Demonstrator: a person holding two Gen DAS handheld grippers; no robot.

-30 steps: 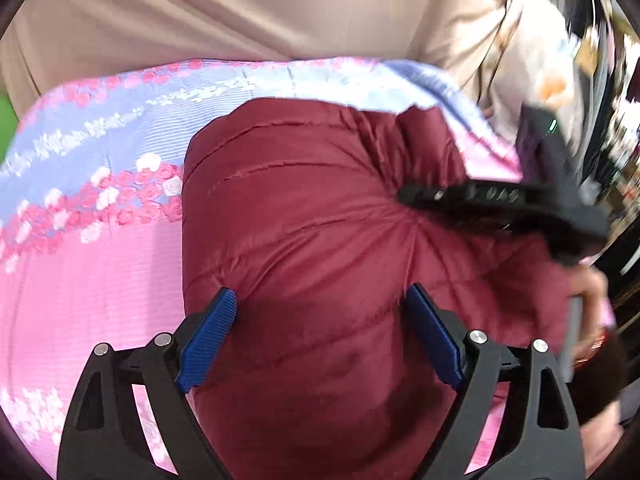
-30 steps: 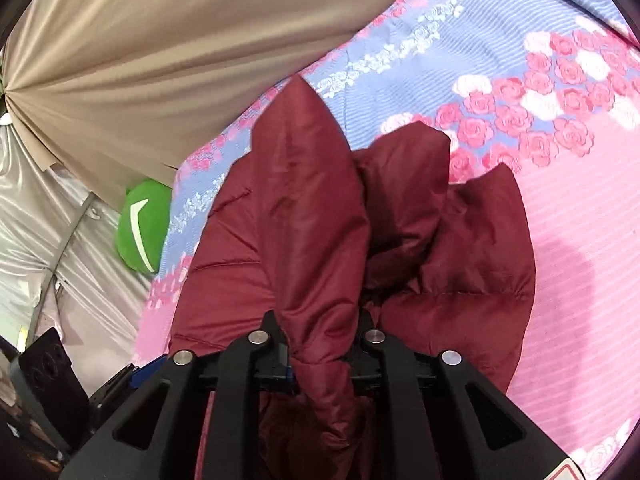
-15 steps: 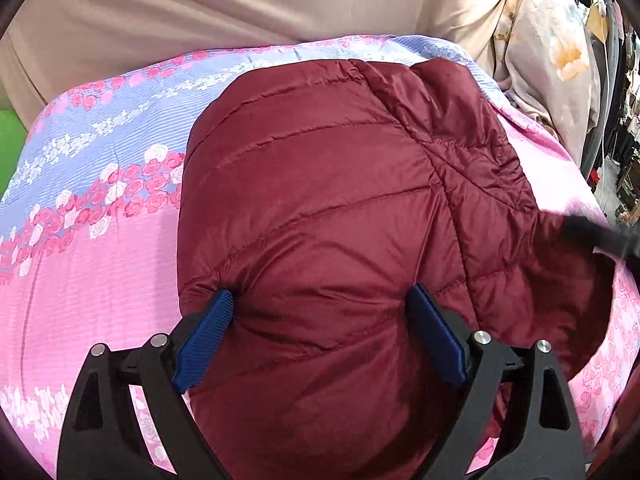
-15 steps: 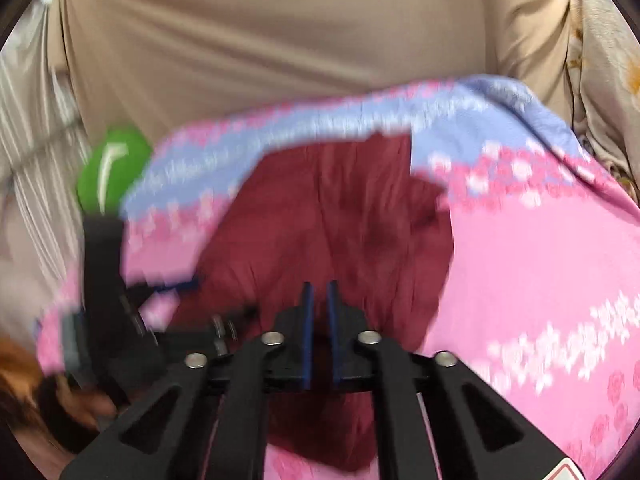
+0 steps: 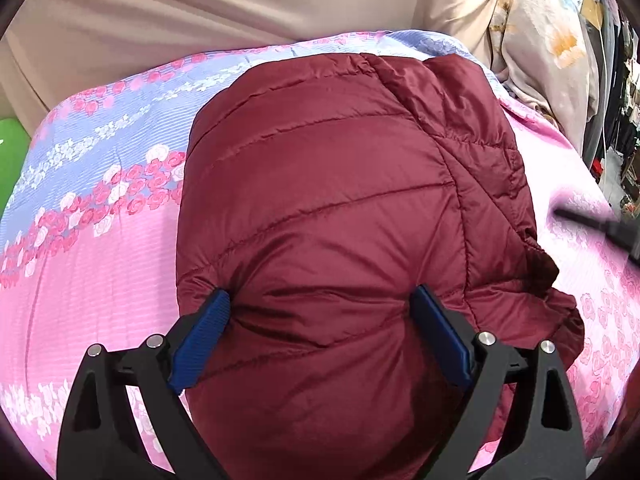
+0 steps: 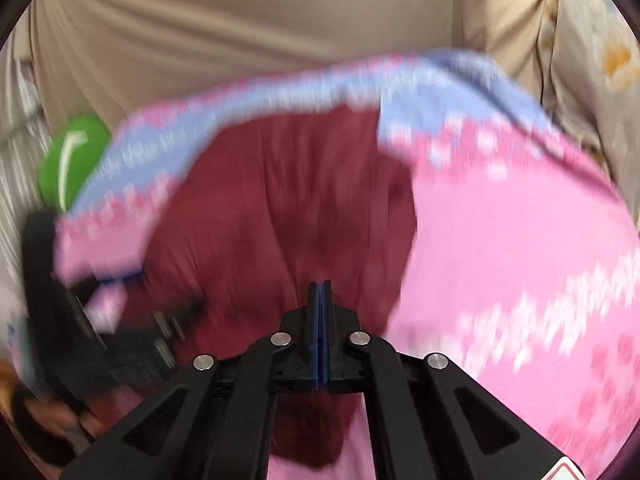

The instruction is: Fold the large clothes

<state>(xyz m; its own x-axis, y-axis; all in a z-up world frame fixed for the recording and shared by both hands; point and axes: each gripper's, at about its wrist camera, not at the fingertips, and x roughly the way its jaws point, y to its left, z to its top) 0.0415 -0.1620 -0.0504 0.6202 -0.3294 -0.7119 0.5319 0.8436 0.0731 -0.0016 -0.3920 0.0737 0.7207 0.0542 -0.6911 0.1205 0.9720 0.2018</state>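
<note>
On the floral bedspread (image 5: 100, 272), maroon puffer jacket (image 5: 340, 200), left gripper (image 5: 320, 316) opening astride it, right gripper (image 6: 319, 292) clenched empty, blurred.

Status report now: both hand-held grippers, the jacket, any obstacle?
Left hand-held gripper opening, pads astride jacket bulge. Right hand-held gripper shut, empty, above jacket. Jacket folded on floral sheet. No obstacle seen.

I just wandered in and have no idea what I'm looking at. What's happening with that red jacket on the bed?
A person with a handheld gripper in each hand is folding a maroon puffer jacket on a pink and blue floral bedsheet. The left gripper is spread wide, its jaws opening, with its blue pads set against the bundled jacket. The right gripper is shut with nothing in it and sits above the jacket. The jacket lies in a compact bundle.
</note>
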